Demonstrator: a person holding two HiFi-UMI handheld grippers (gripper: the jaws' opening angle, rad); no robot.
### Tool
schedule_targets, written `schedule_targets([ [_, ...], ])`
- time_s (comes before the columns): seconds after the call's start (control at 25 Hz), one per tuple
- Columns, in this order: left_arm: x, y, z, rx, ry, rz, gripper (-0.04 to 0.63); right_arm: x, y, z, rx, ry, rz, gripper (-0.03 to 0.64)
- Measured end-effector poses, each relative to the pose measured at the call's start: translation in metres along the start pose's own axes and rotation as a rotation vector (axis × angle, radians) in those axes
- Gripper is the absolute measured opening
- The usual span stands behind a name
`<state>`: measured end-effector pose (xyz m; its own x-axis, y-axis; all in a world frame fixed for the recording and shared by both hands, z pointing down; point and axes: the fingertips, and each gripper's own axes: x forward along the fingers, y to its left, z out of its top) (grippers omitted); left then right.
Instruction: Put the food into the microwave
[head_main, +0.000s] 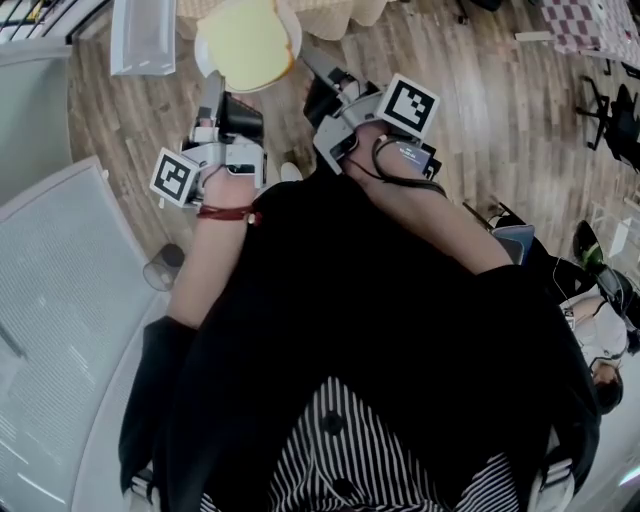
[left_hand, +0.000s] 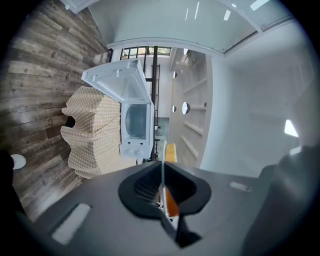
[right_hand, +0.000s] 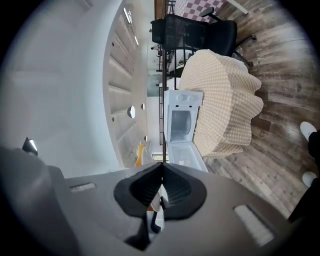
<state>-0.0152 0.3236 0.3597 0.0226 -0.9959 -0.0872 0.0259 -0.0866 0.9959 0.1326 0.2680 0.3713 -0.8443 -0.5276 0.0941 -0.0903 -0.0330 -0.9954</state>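
Observation:
A white plate (head_main: 248, 42) with flat yellow food on it is held out in front of me, above the wood floor. My left gripper (head_main: 217, 88) is shut on its near-left rim and my right gripper (head_main: 308, 58) is shut on its right rim. In the left gripper view the plate (left_hand: 163, 170) shows edge-on as a thin white line between the closed jaws of the left gripper (left_hand: 162, 187). Ahead stands the white microwave (left_hand: 135, 122), door (left_hand: 117, 82) swung open. The right gripper view shows the right gripper (right_hand: 161, 186), the same microwave (right_hand: 181, 122) and its door (right_hand: 185, 157).
The microwave sits on a table under a beige checked cloth (right_hand: 225, 110). A black office chair (right_hand: 195, 30) stands behind it. A white curved counter (head_main: 60, 300) runs along my left, with a dark cup (head_main: 163, 267) beside it on the floor.

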Motion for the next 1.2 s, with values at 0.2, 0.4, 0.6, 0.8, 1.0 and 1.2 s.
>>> schedule_targets([
  [0.2, 0.07, -0.004, -0.025, 0.037, -0.012, 0.034, 0.02, 0.015, 0.001, 0.07, 0.054, 0.018, 0.002, 0.002],
  [0.4, 0.095, 0.005, -0.045, 0.023, -0.016, 0.051, 0.02, 0.017, -0.001, 0.103, 0.06, 0.02, 0.008, 0.002],
  [0.6, 0.109, 0.009, -0.057, 0.006, -0.013, 0.06, 0.02, 0.015, 0.002, 0.118, 0.07, 0.022, 0.028, 0.002],
  [0.8, 0.16, 0.005, -0.058, 0.036, 0.01, 0.085, 0.02, 0.035, 0.004, 0.159, 0.101, 0.006, 0.025, 0.002],
  [1.0, 0.19, 0.014, -0.046, 0.02, 0.025, 0.11, 0.02, 0.058, 0.002, 0.176, 0.126, -0.007, 0.006, 0.002],
  [1.2, 0.209, 0.007, -0.034, 0.01, 0.057, 0.084, 0.021, 0.069, 0.012, 0.186, 0.111, -0.055, 0.013, 0.002],
])
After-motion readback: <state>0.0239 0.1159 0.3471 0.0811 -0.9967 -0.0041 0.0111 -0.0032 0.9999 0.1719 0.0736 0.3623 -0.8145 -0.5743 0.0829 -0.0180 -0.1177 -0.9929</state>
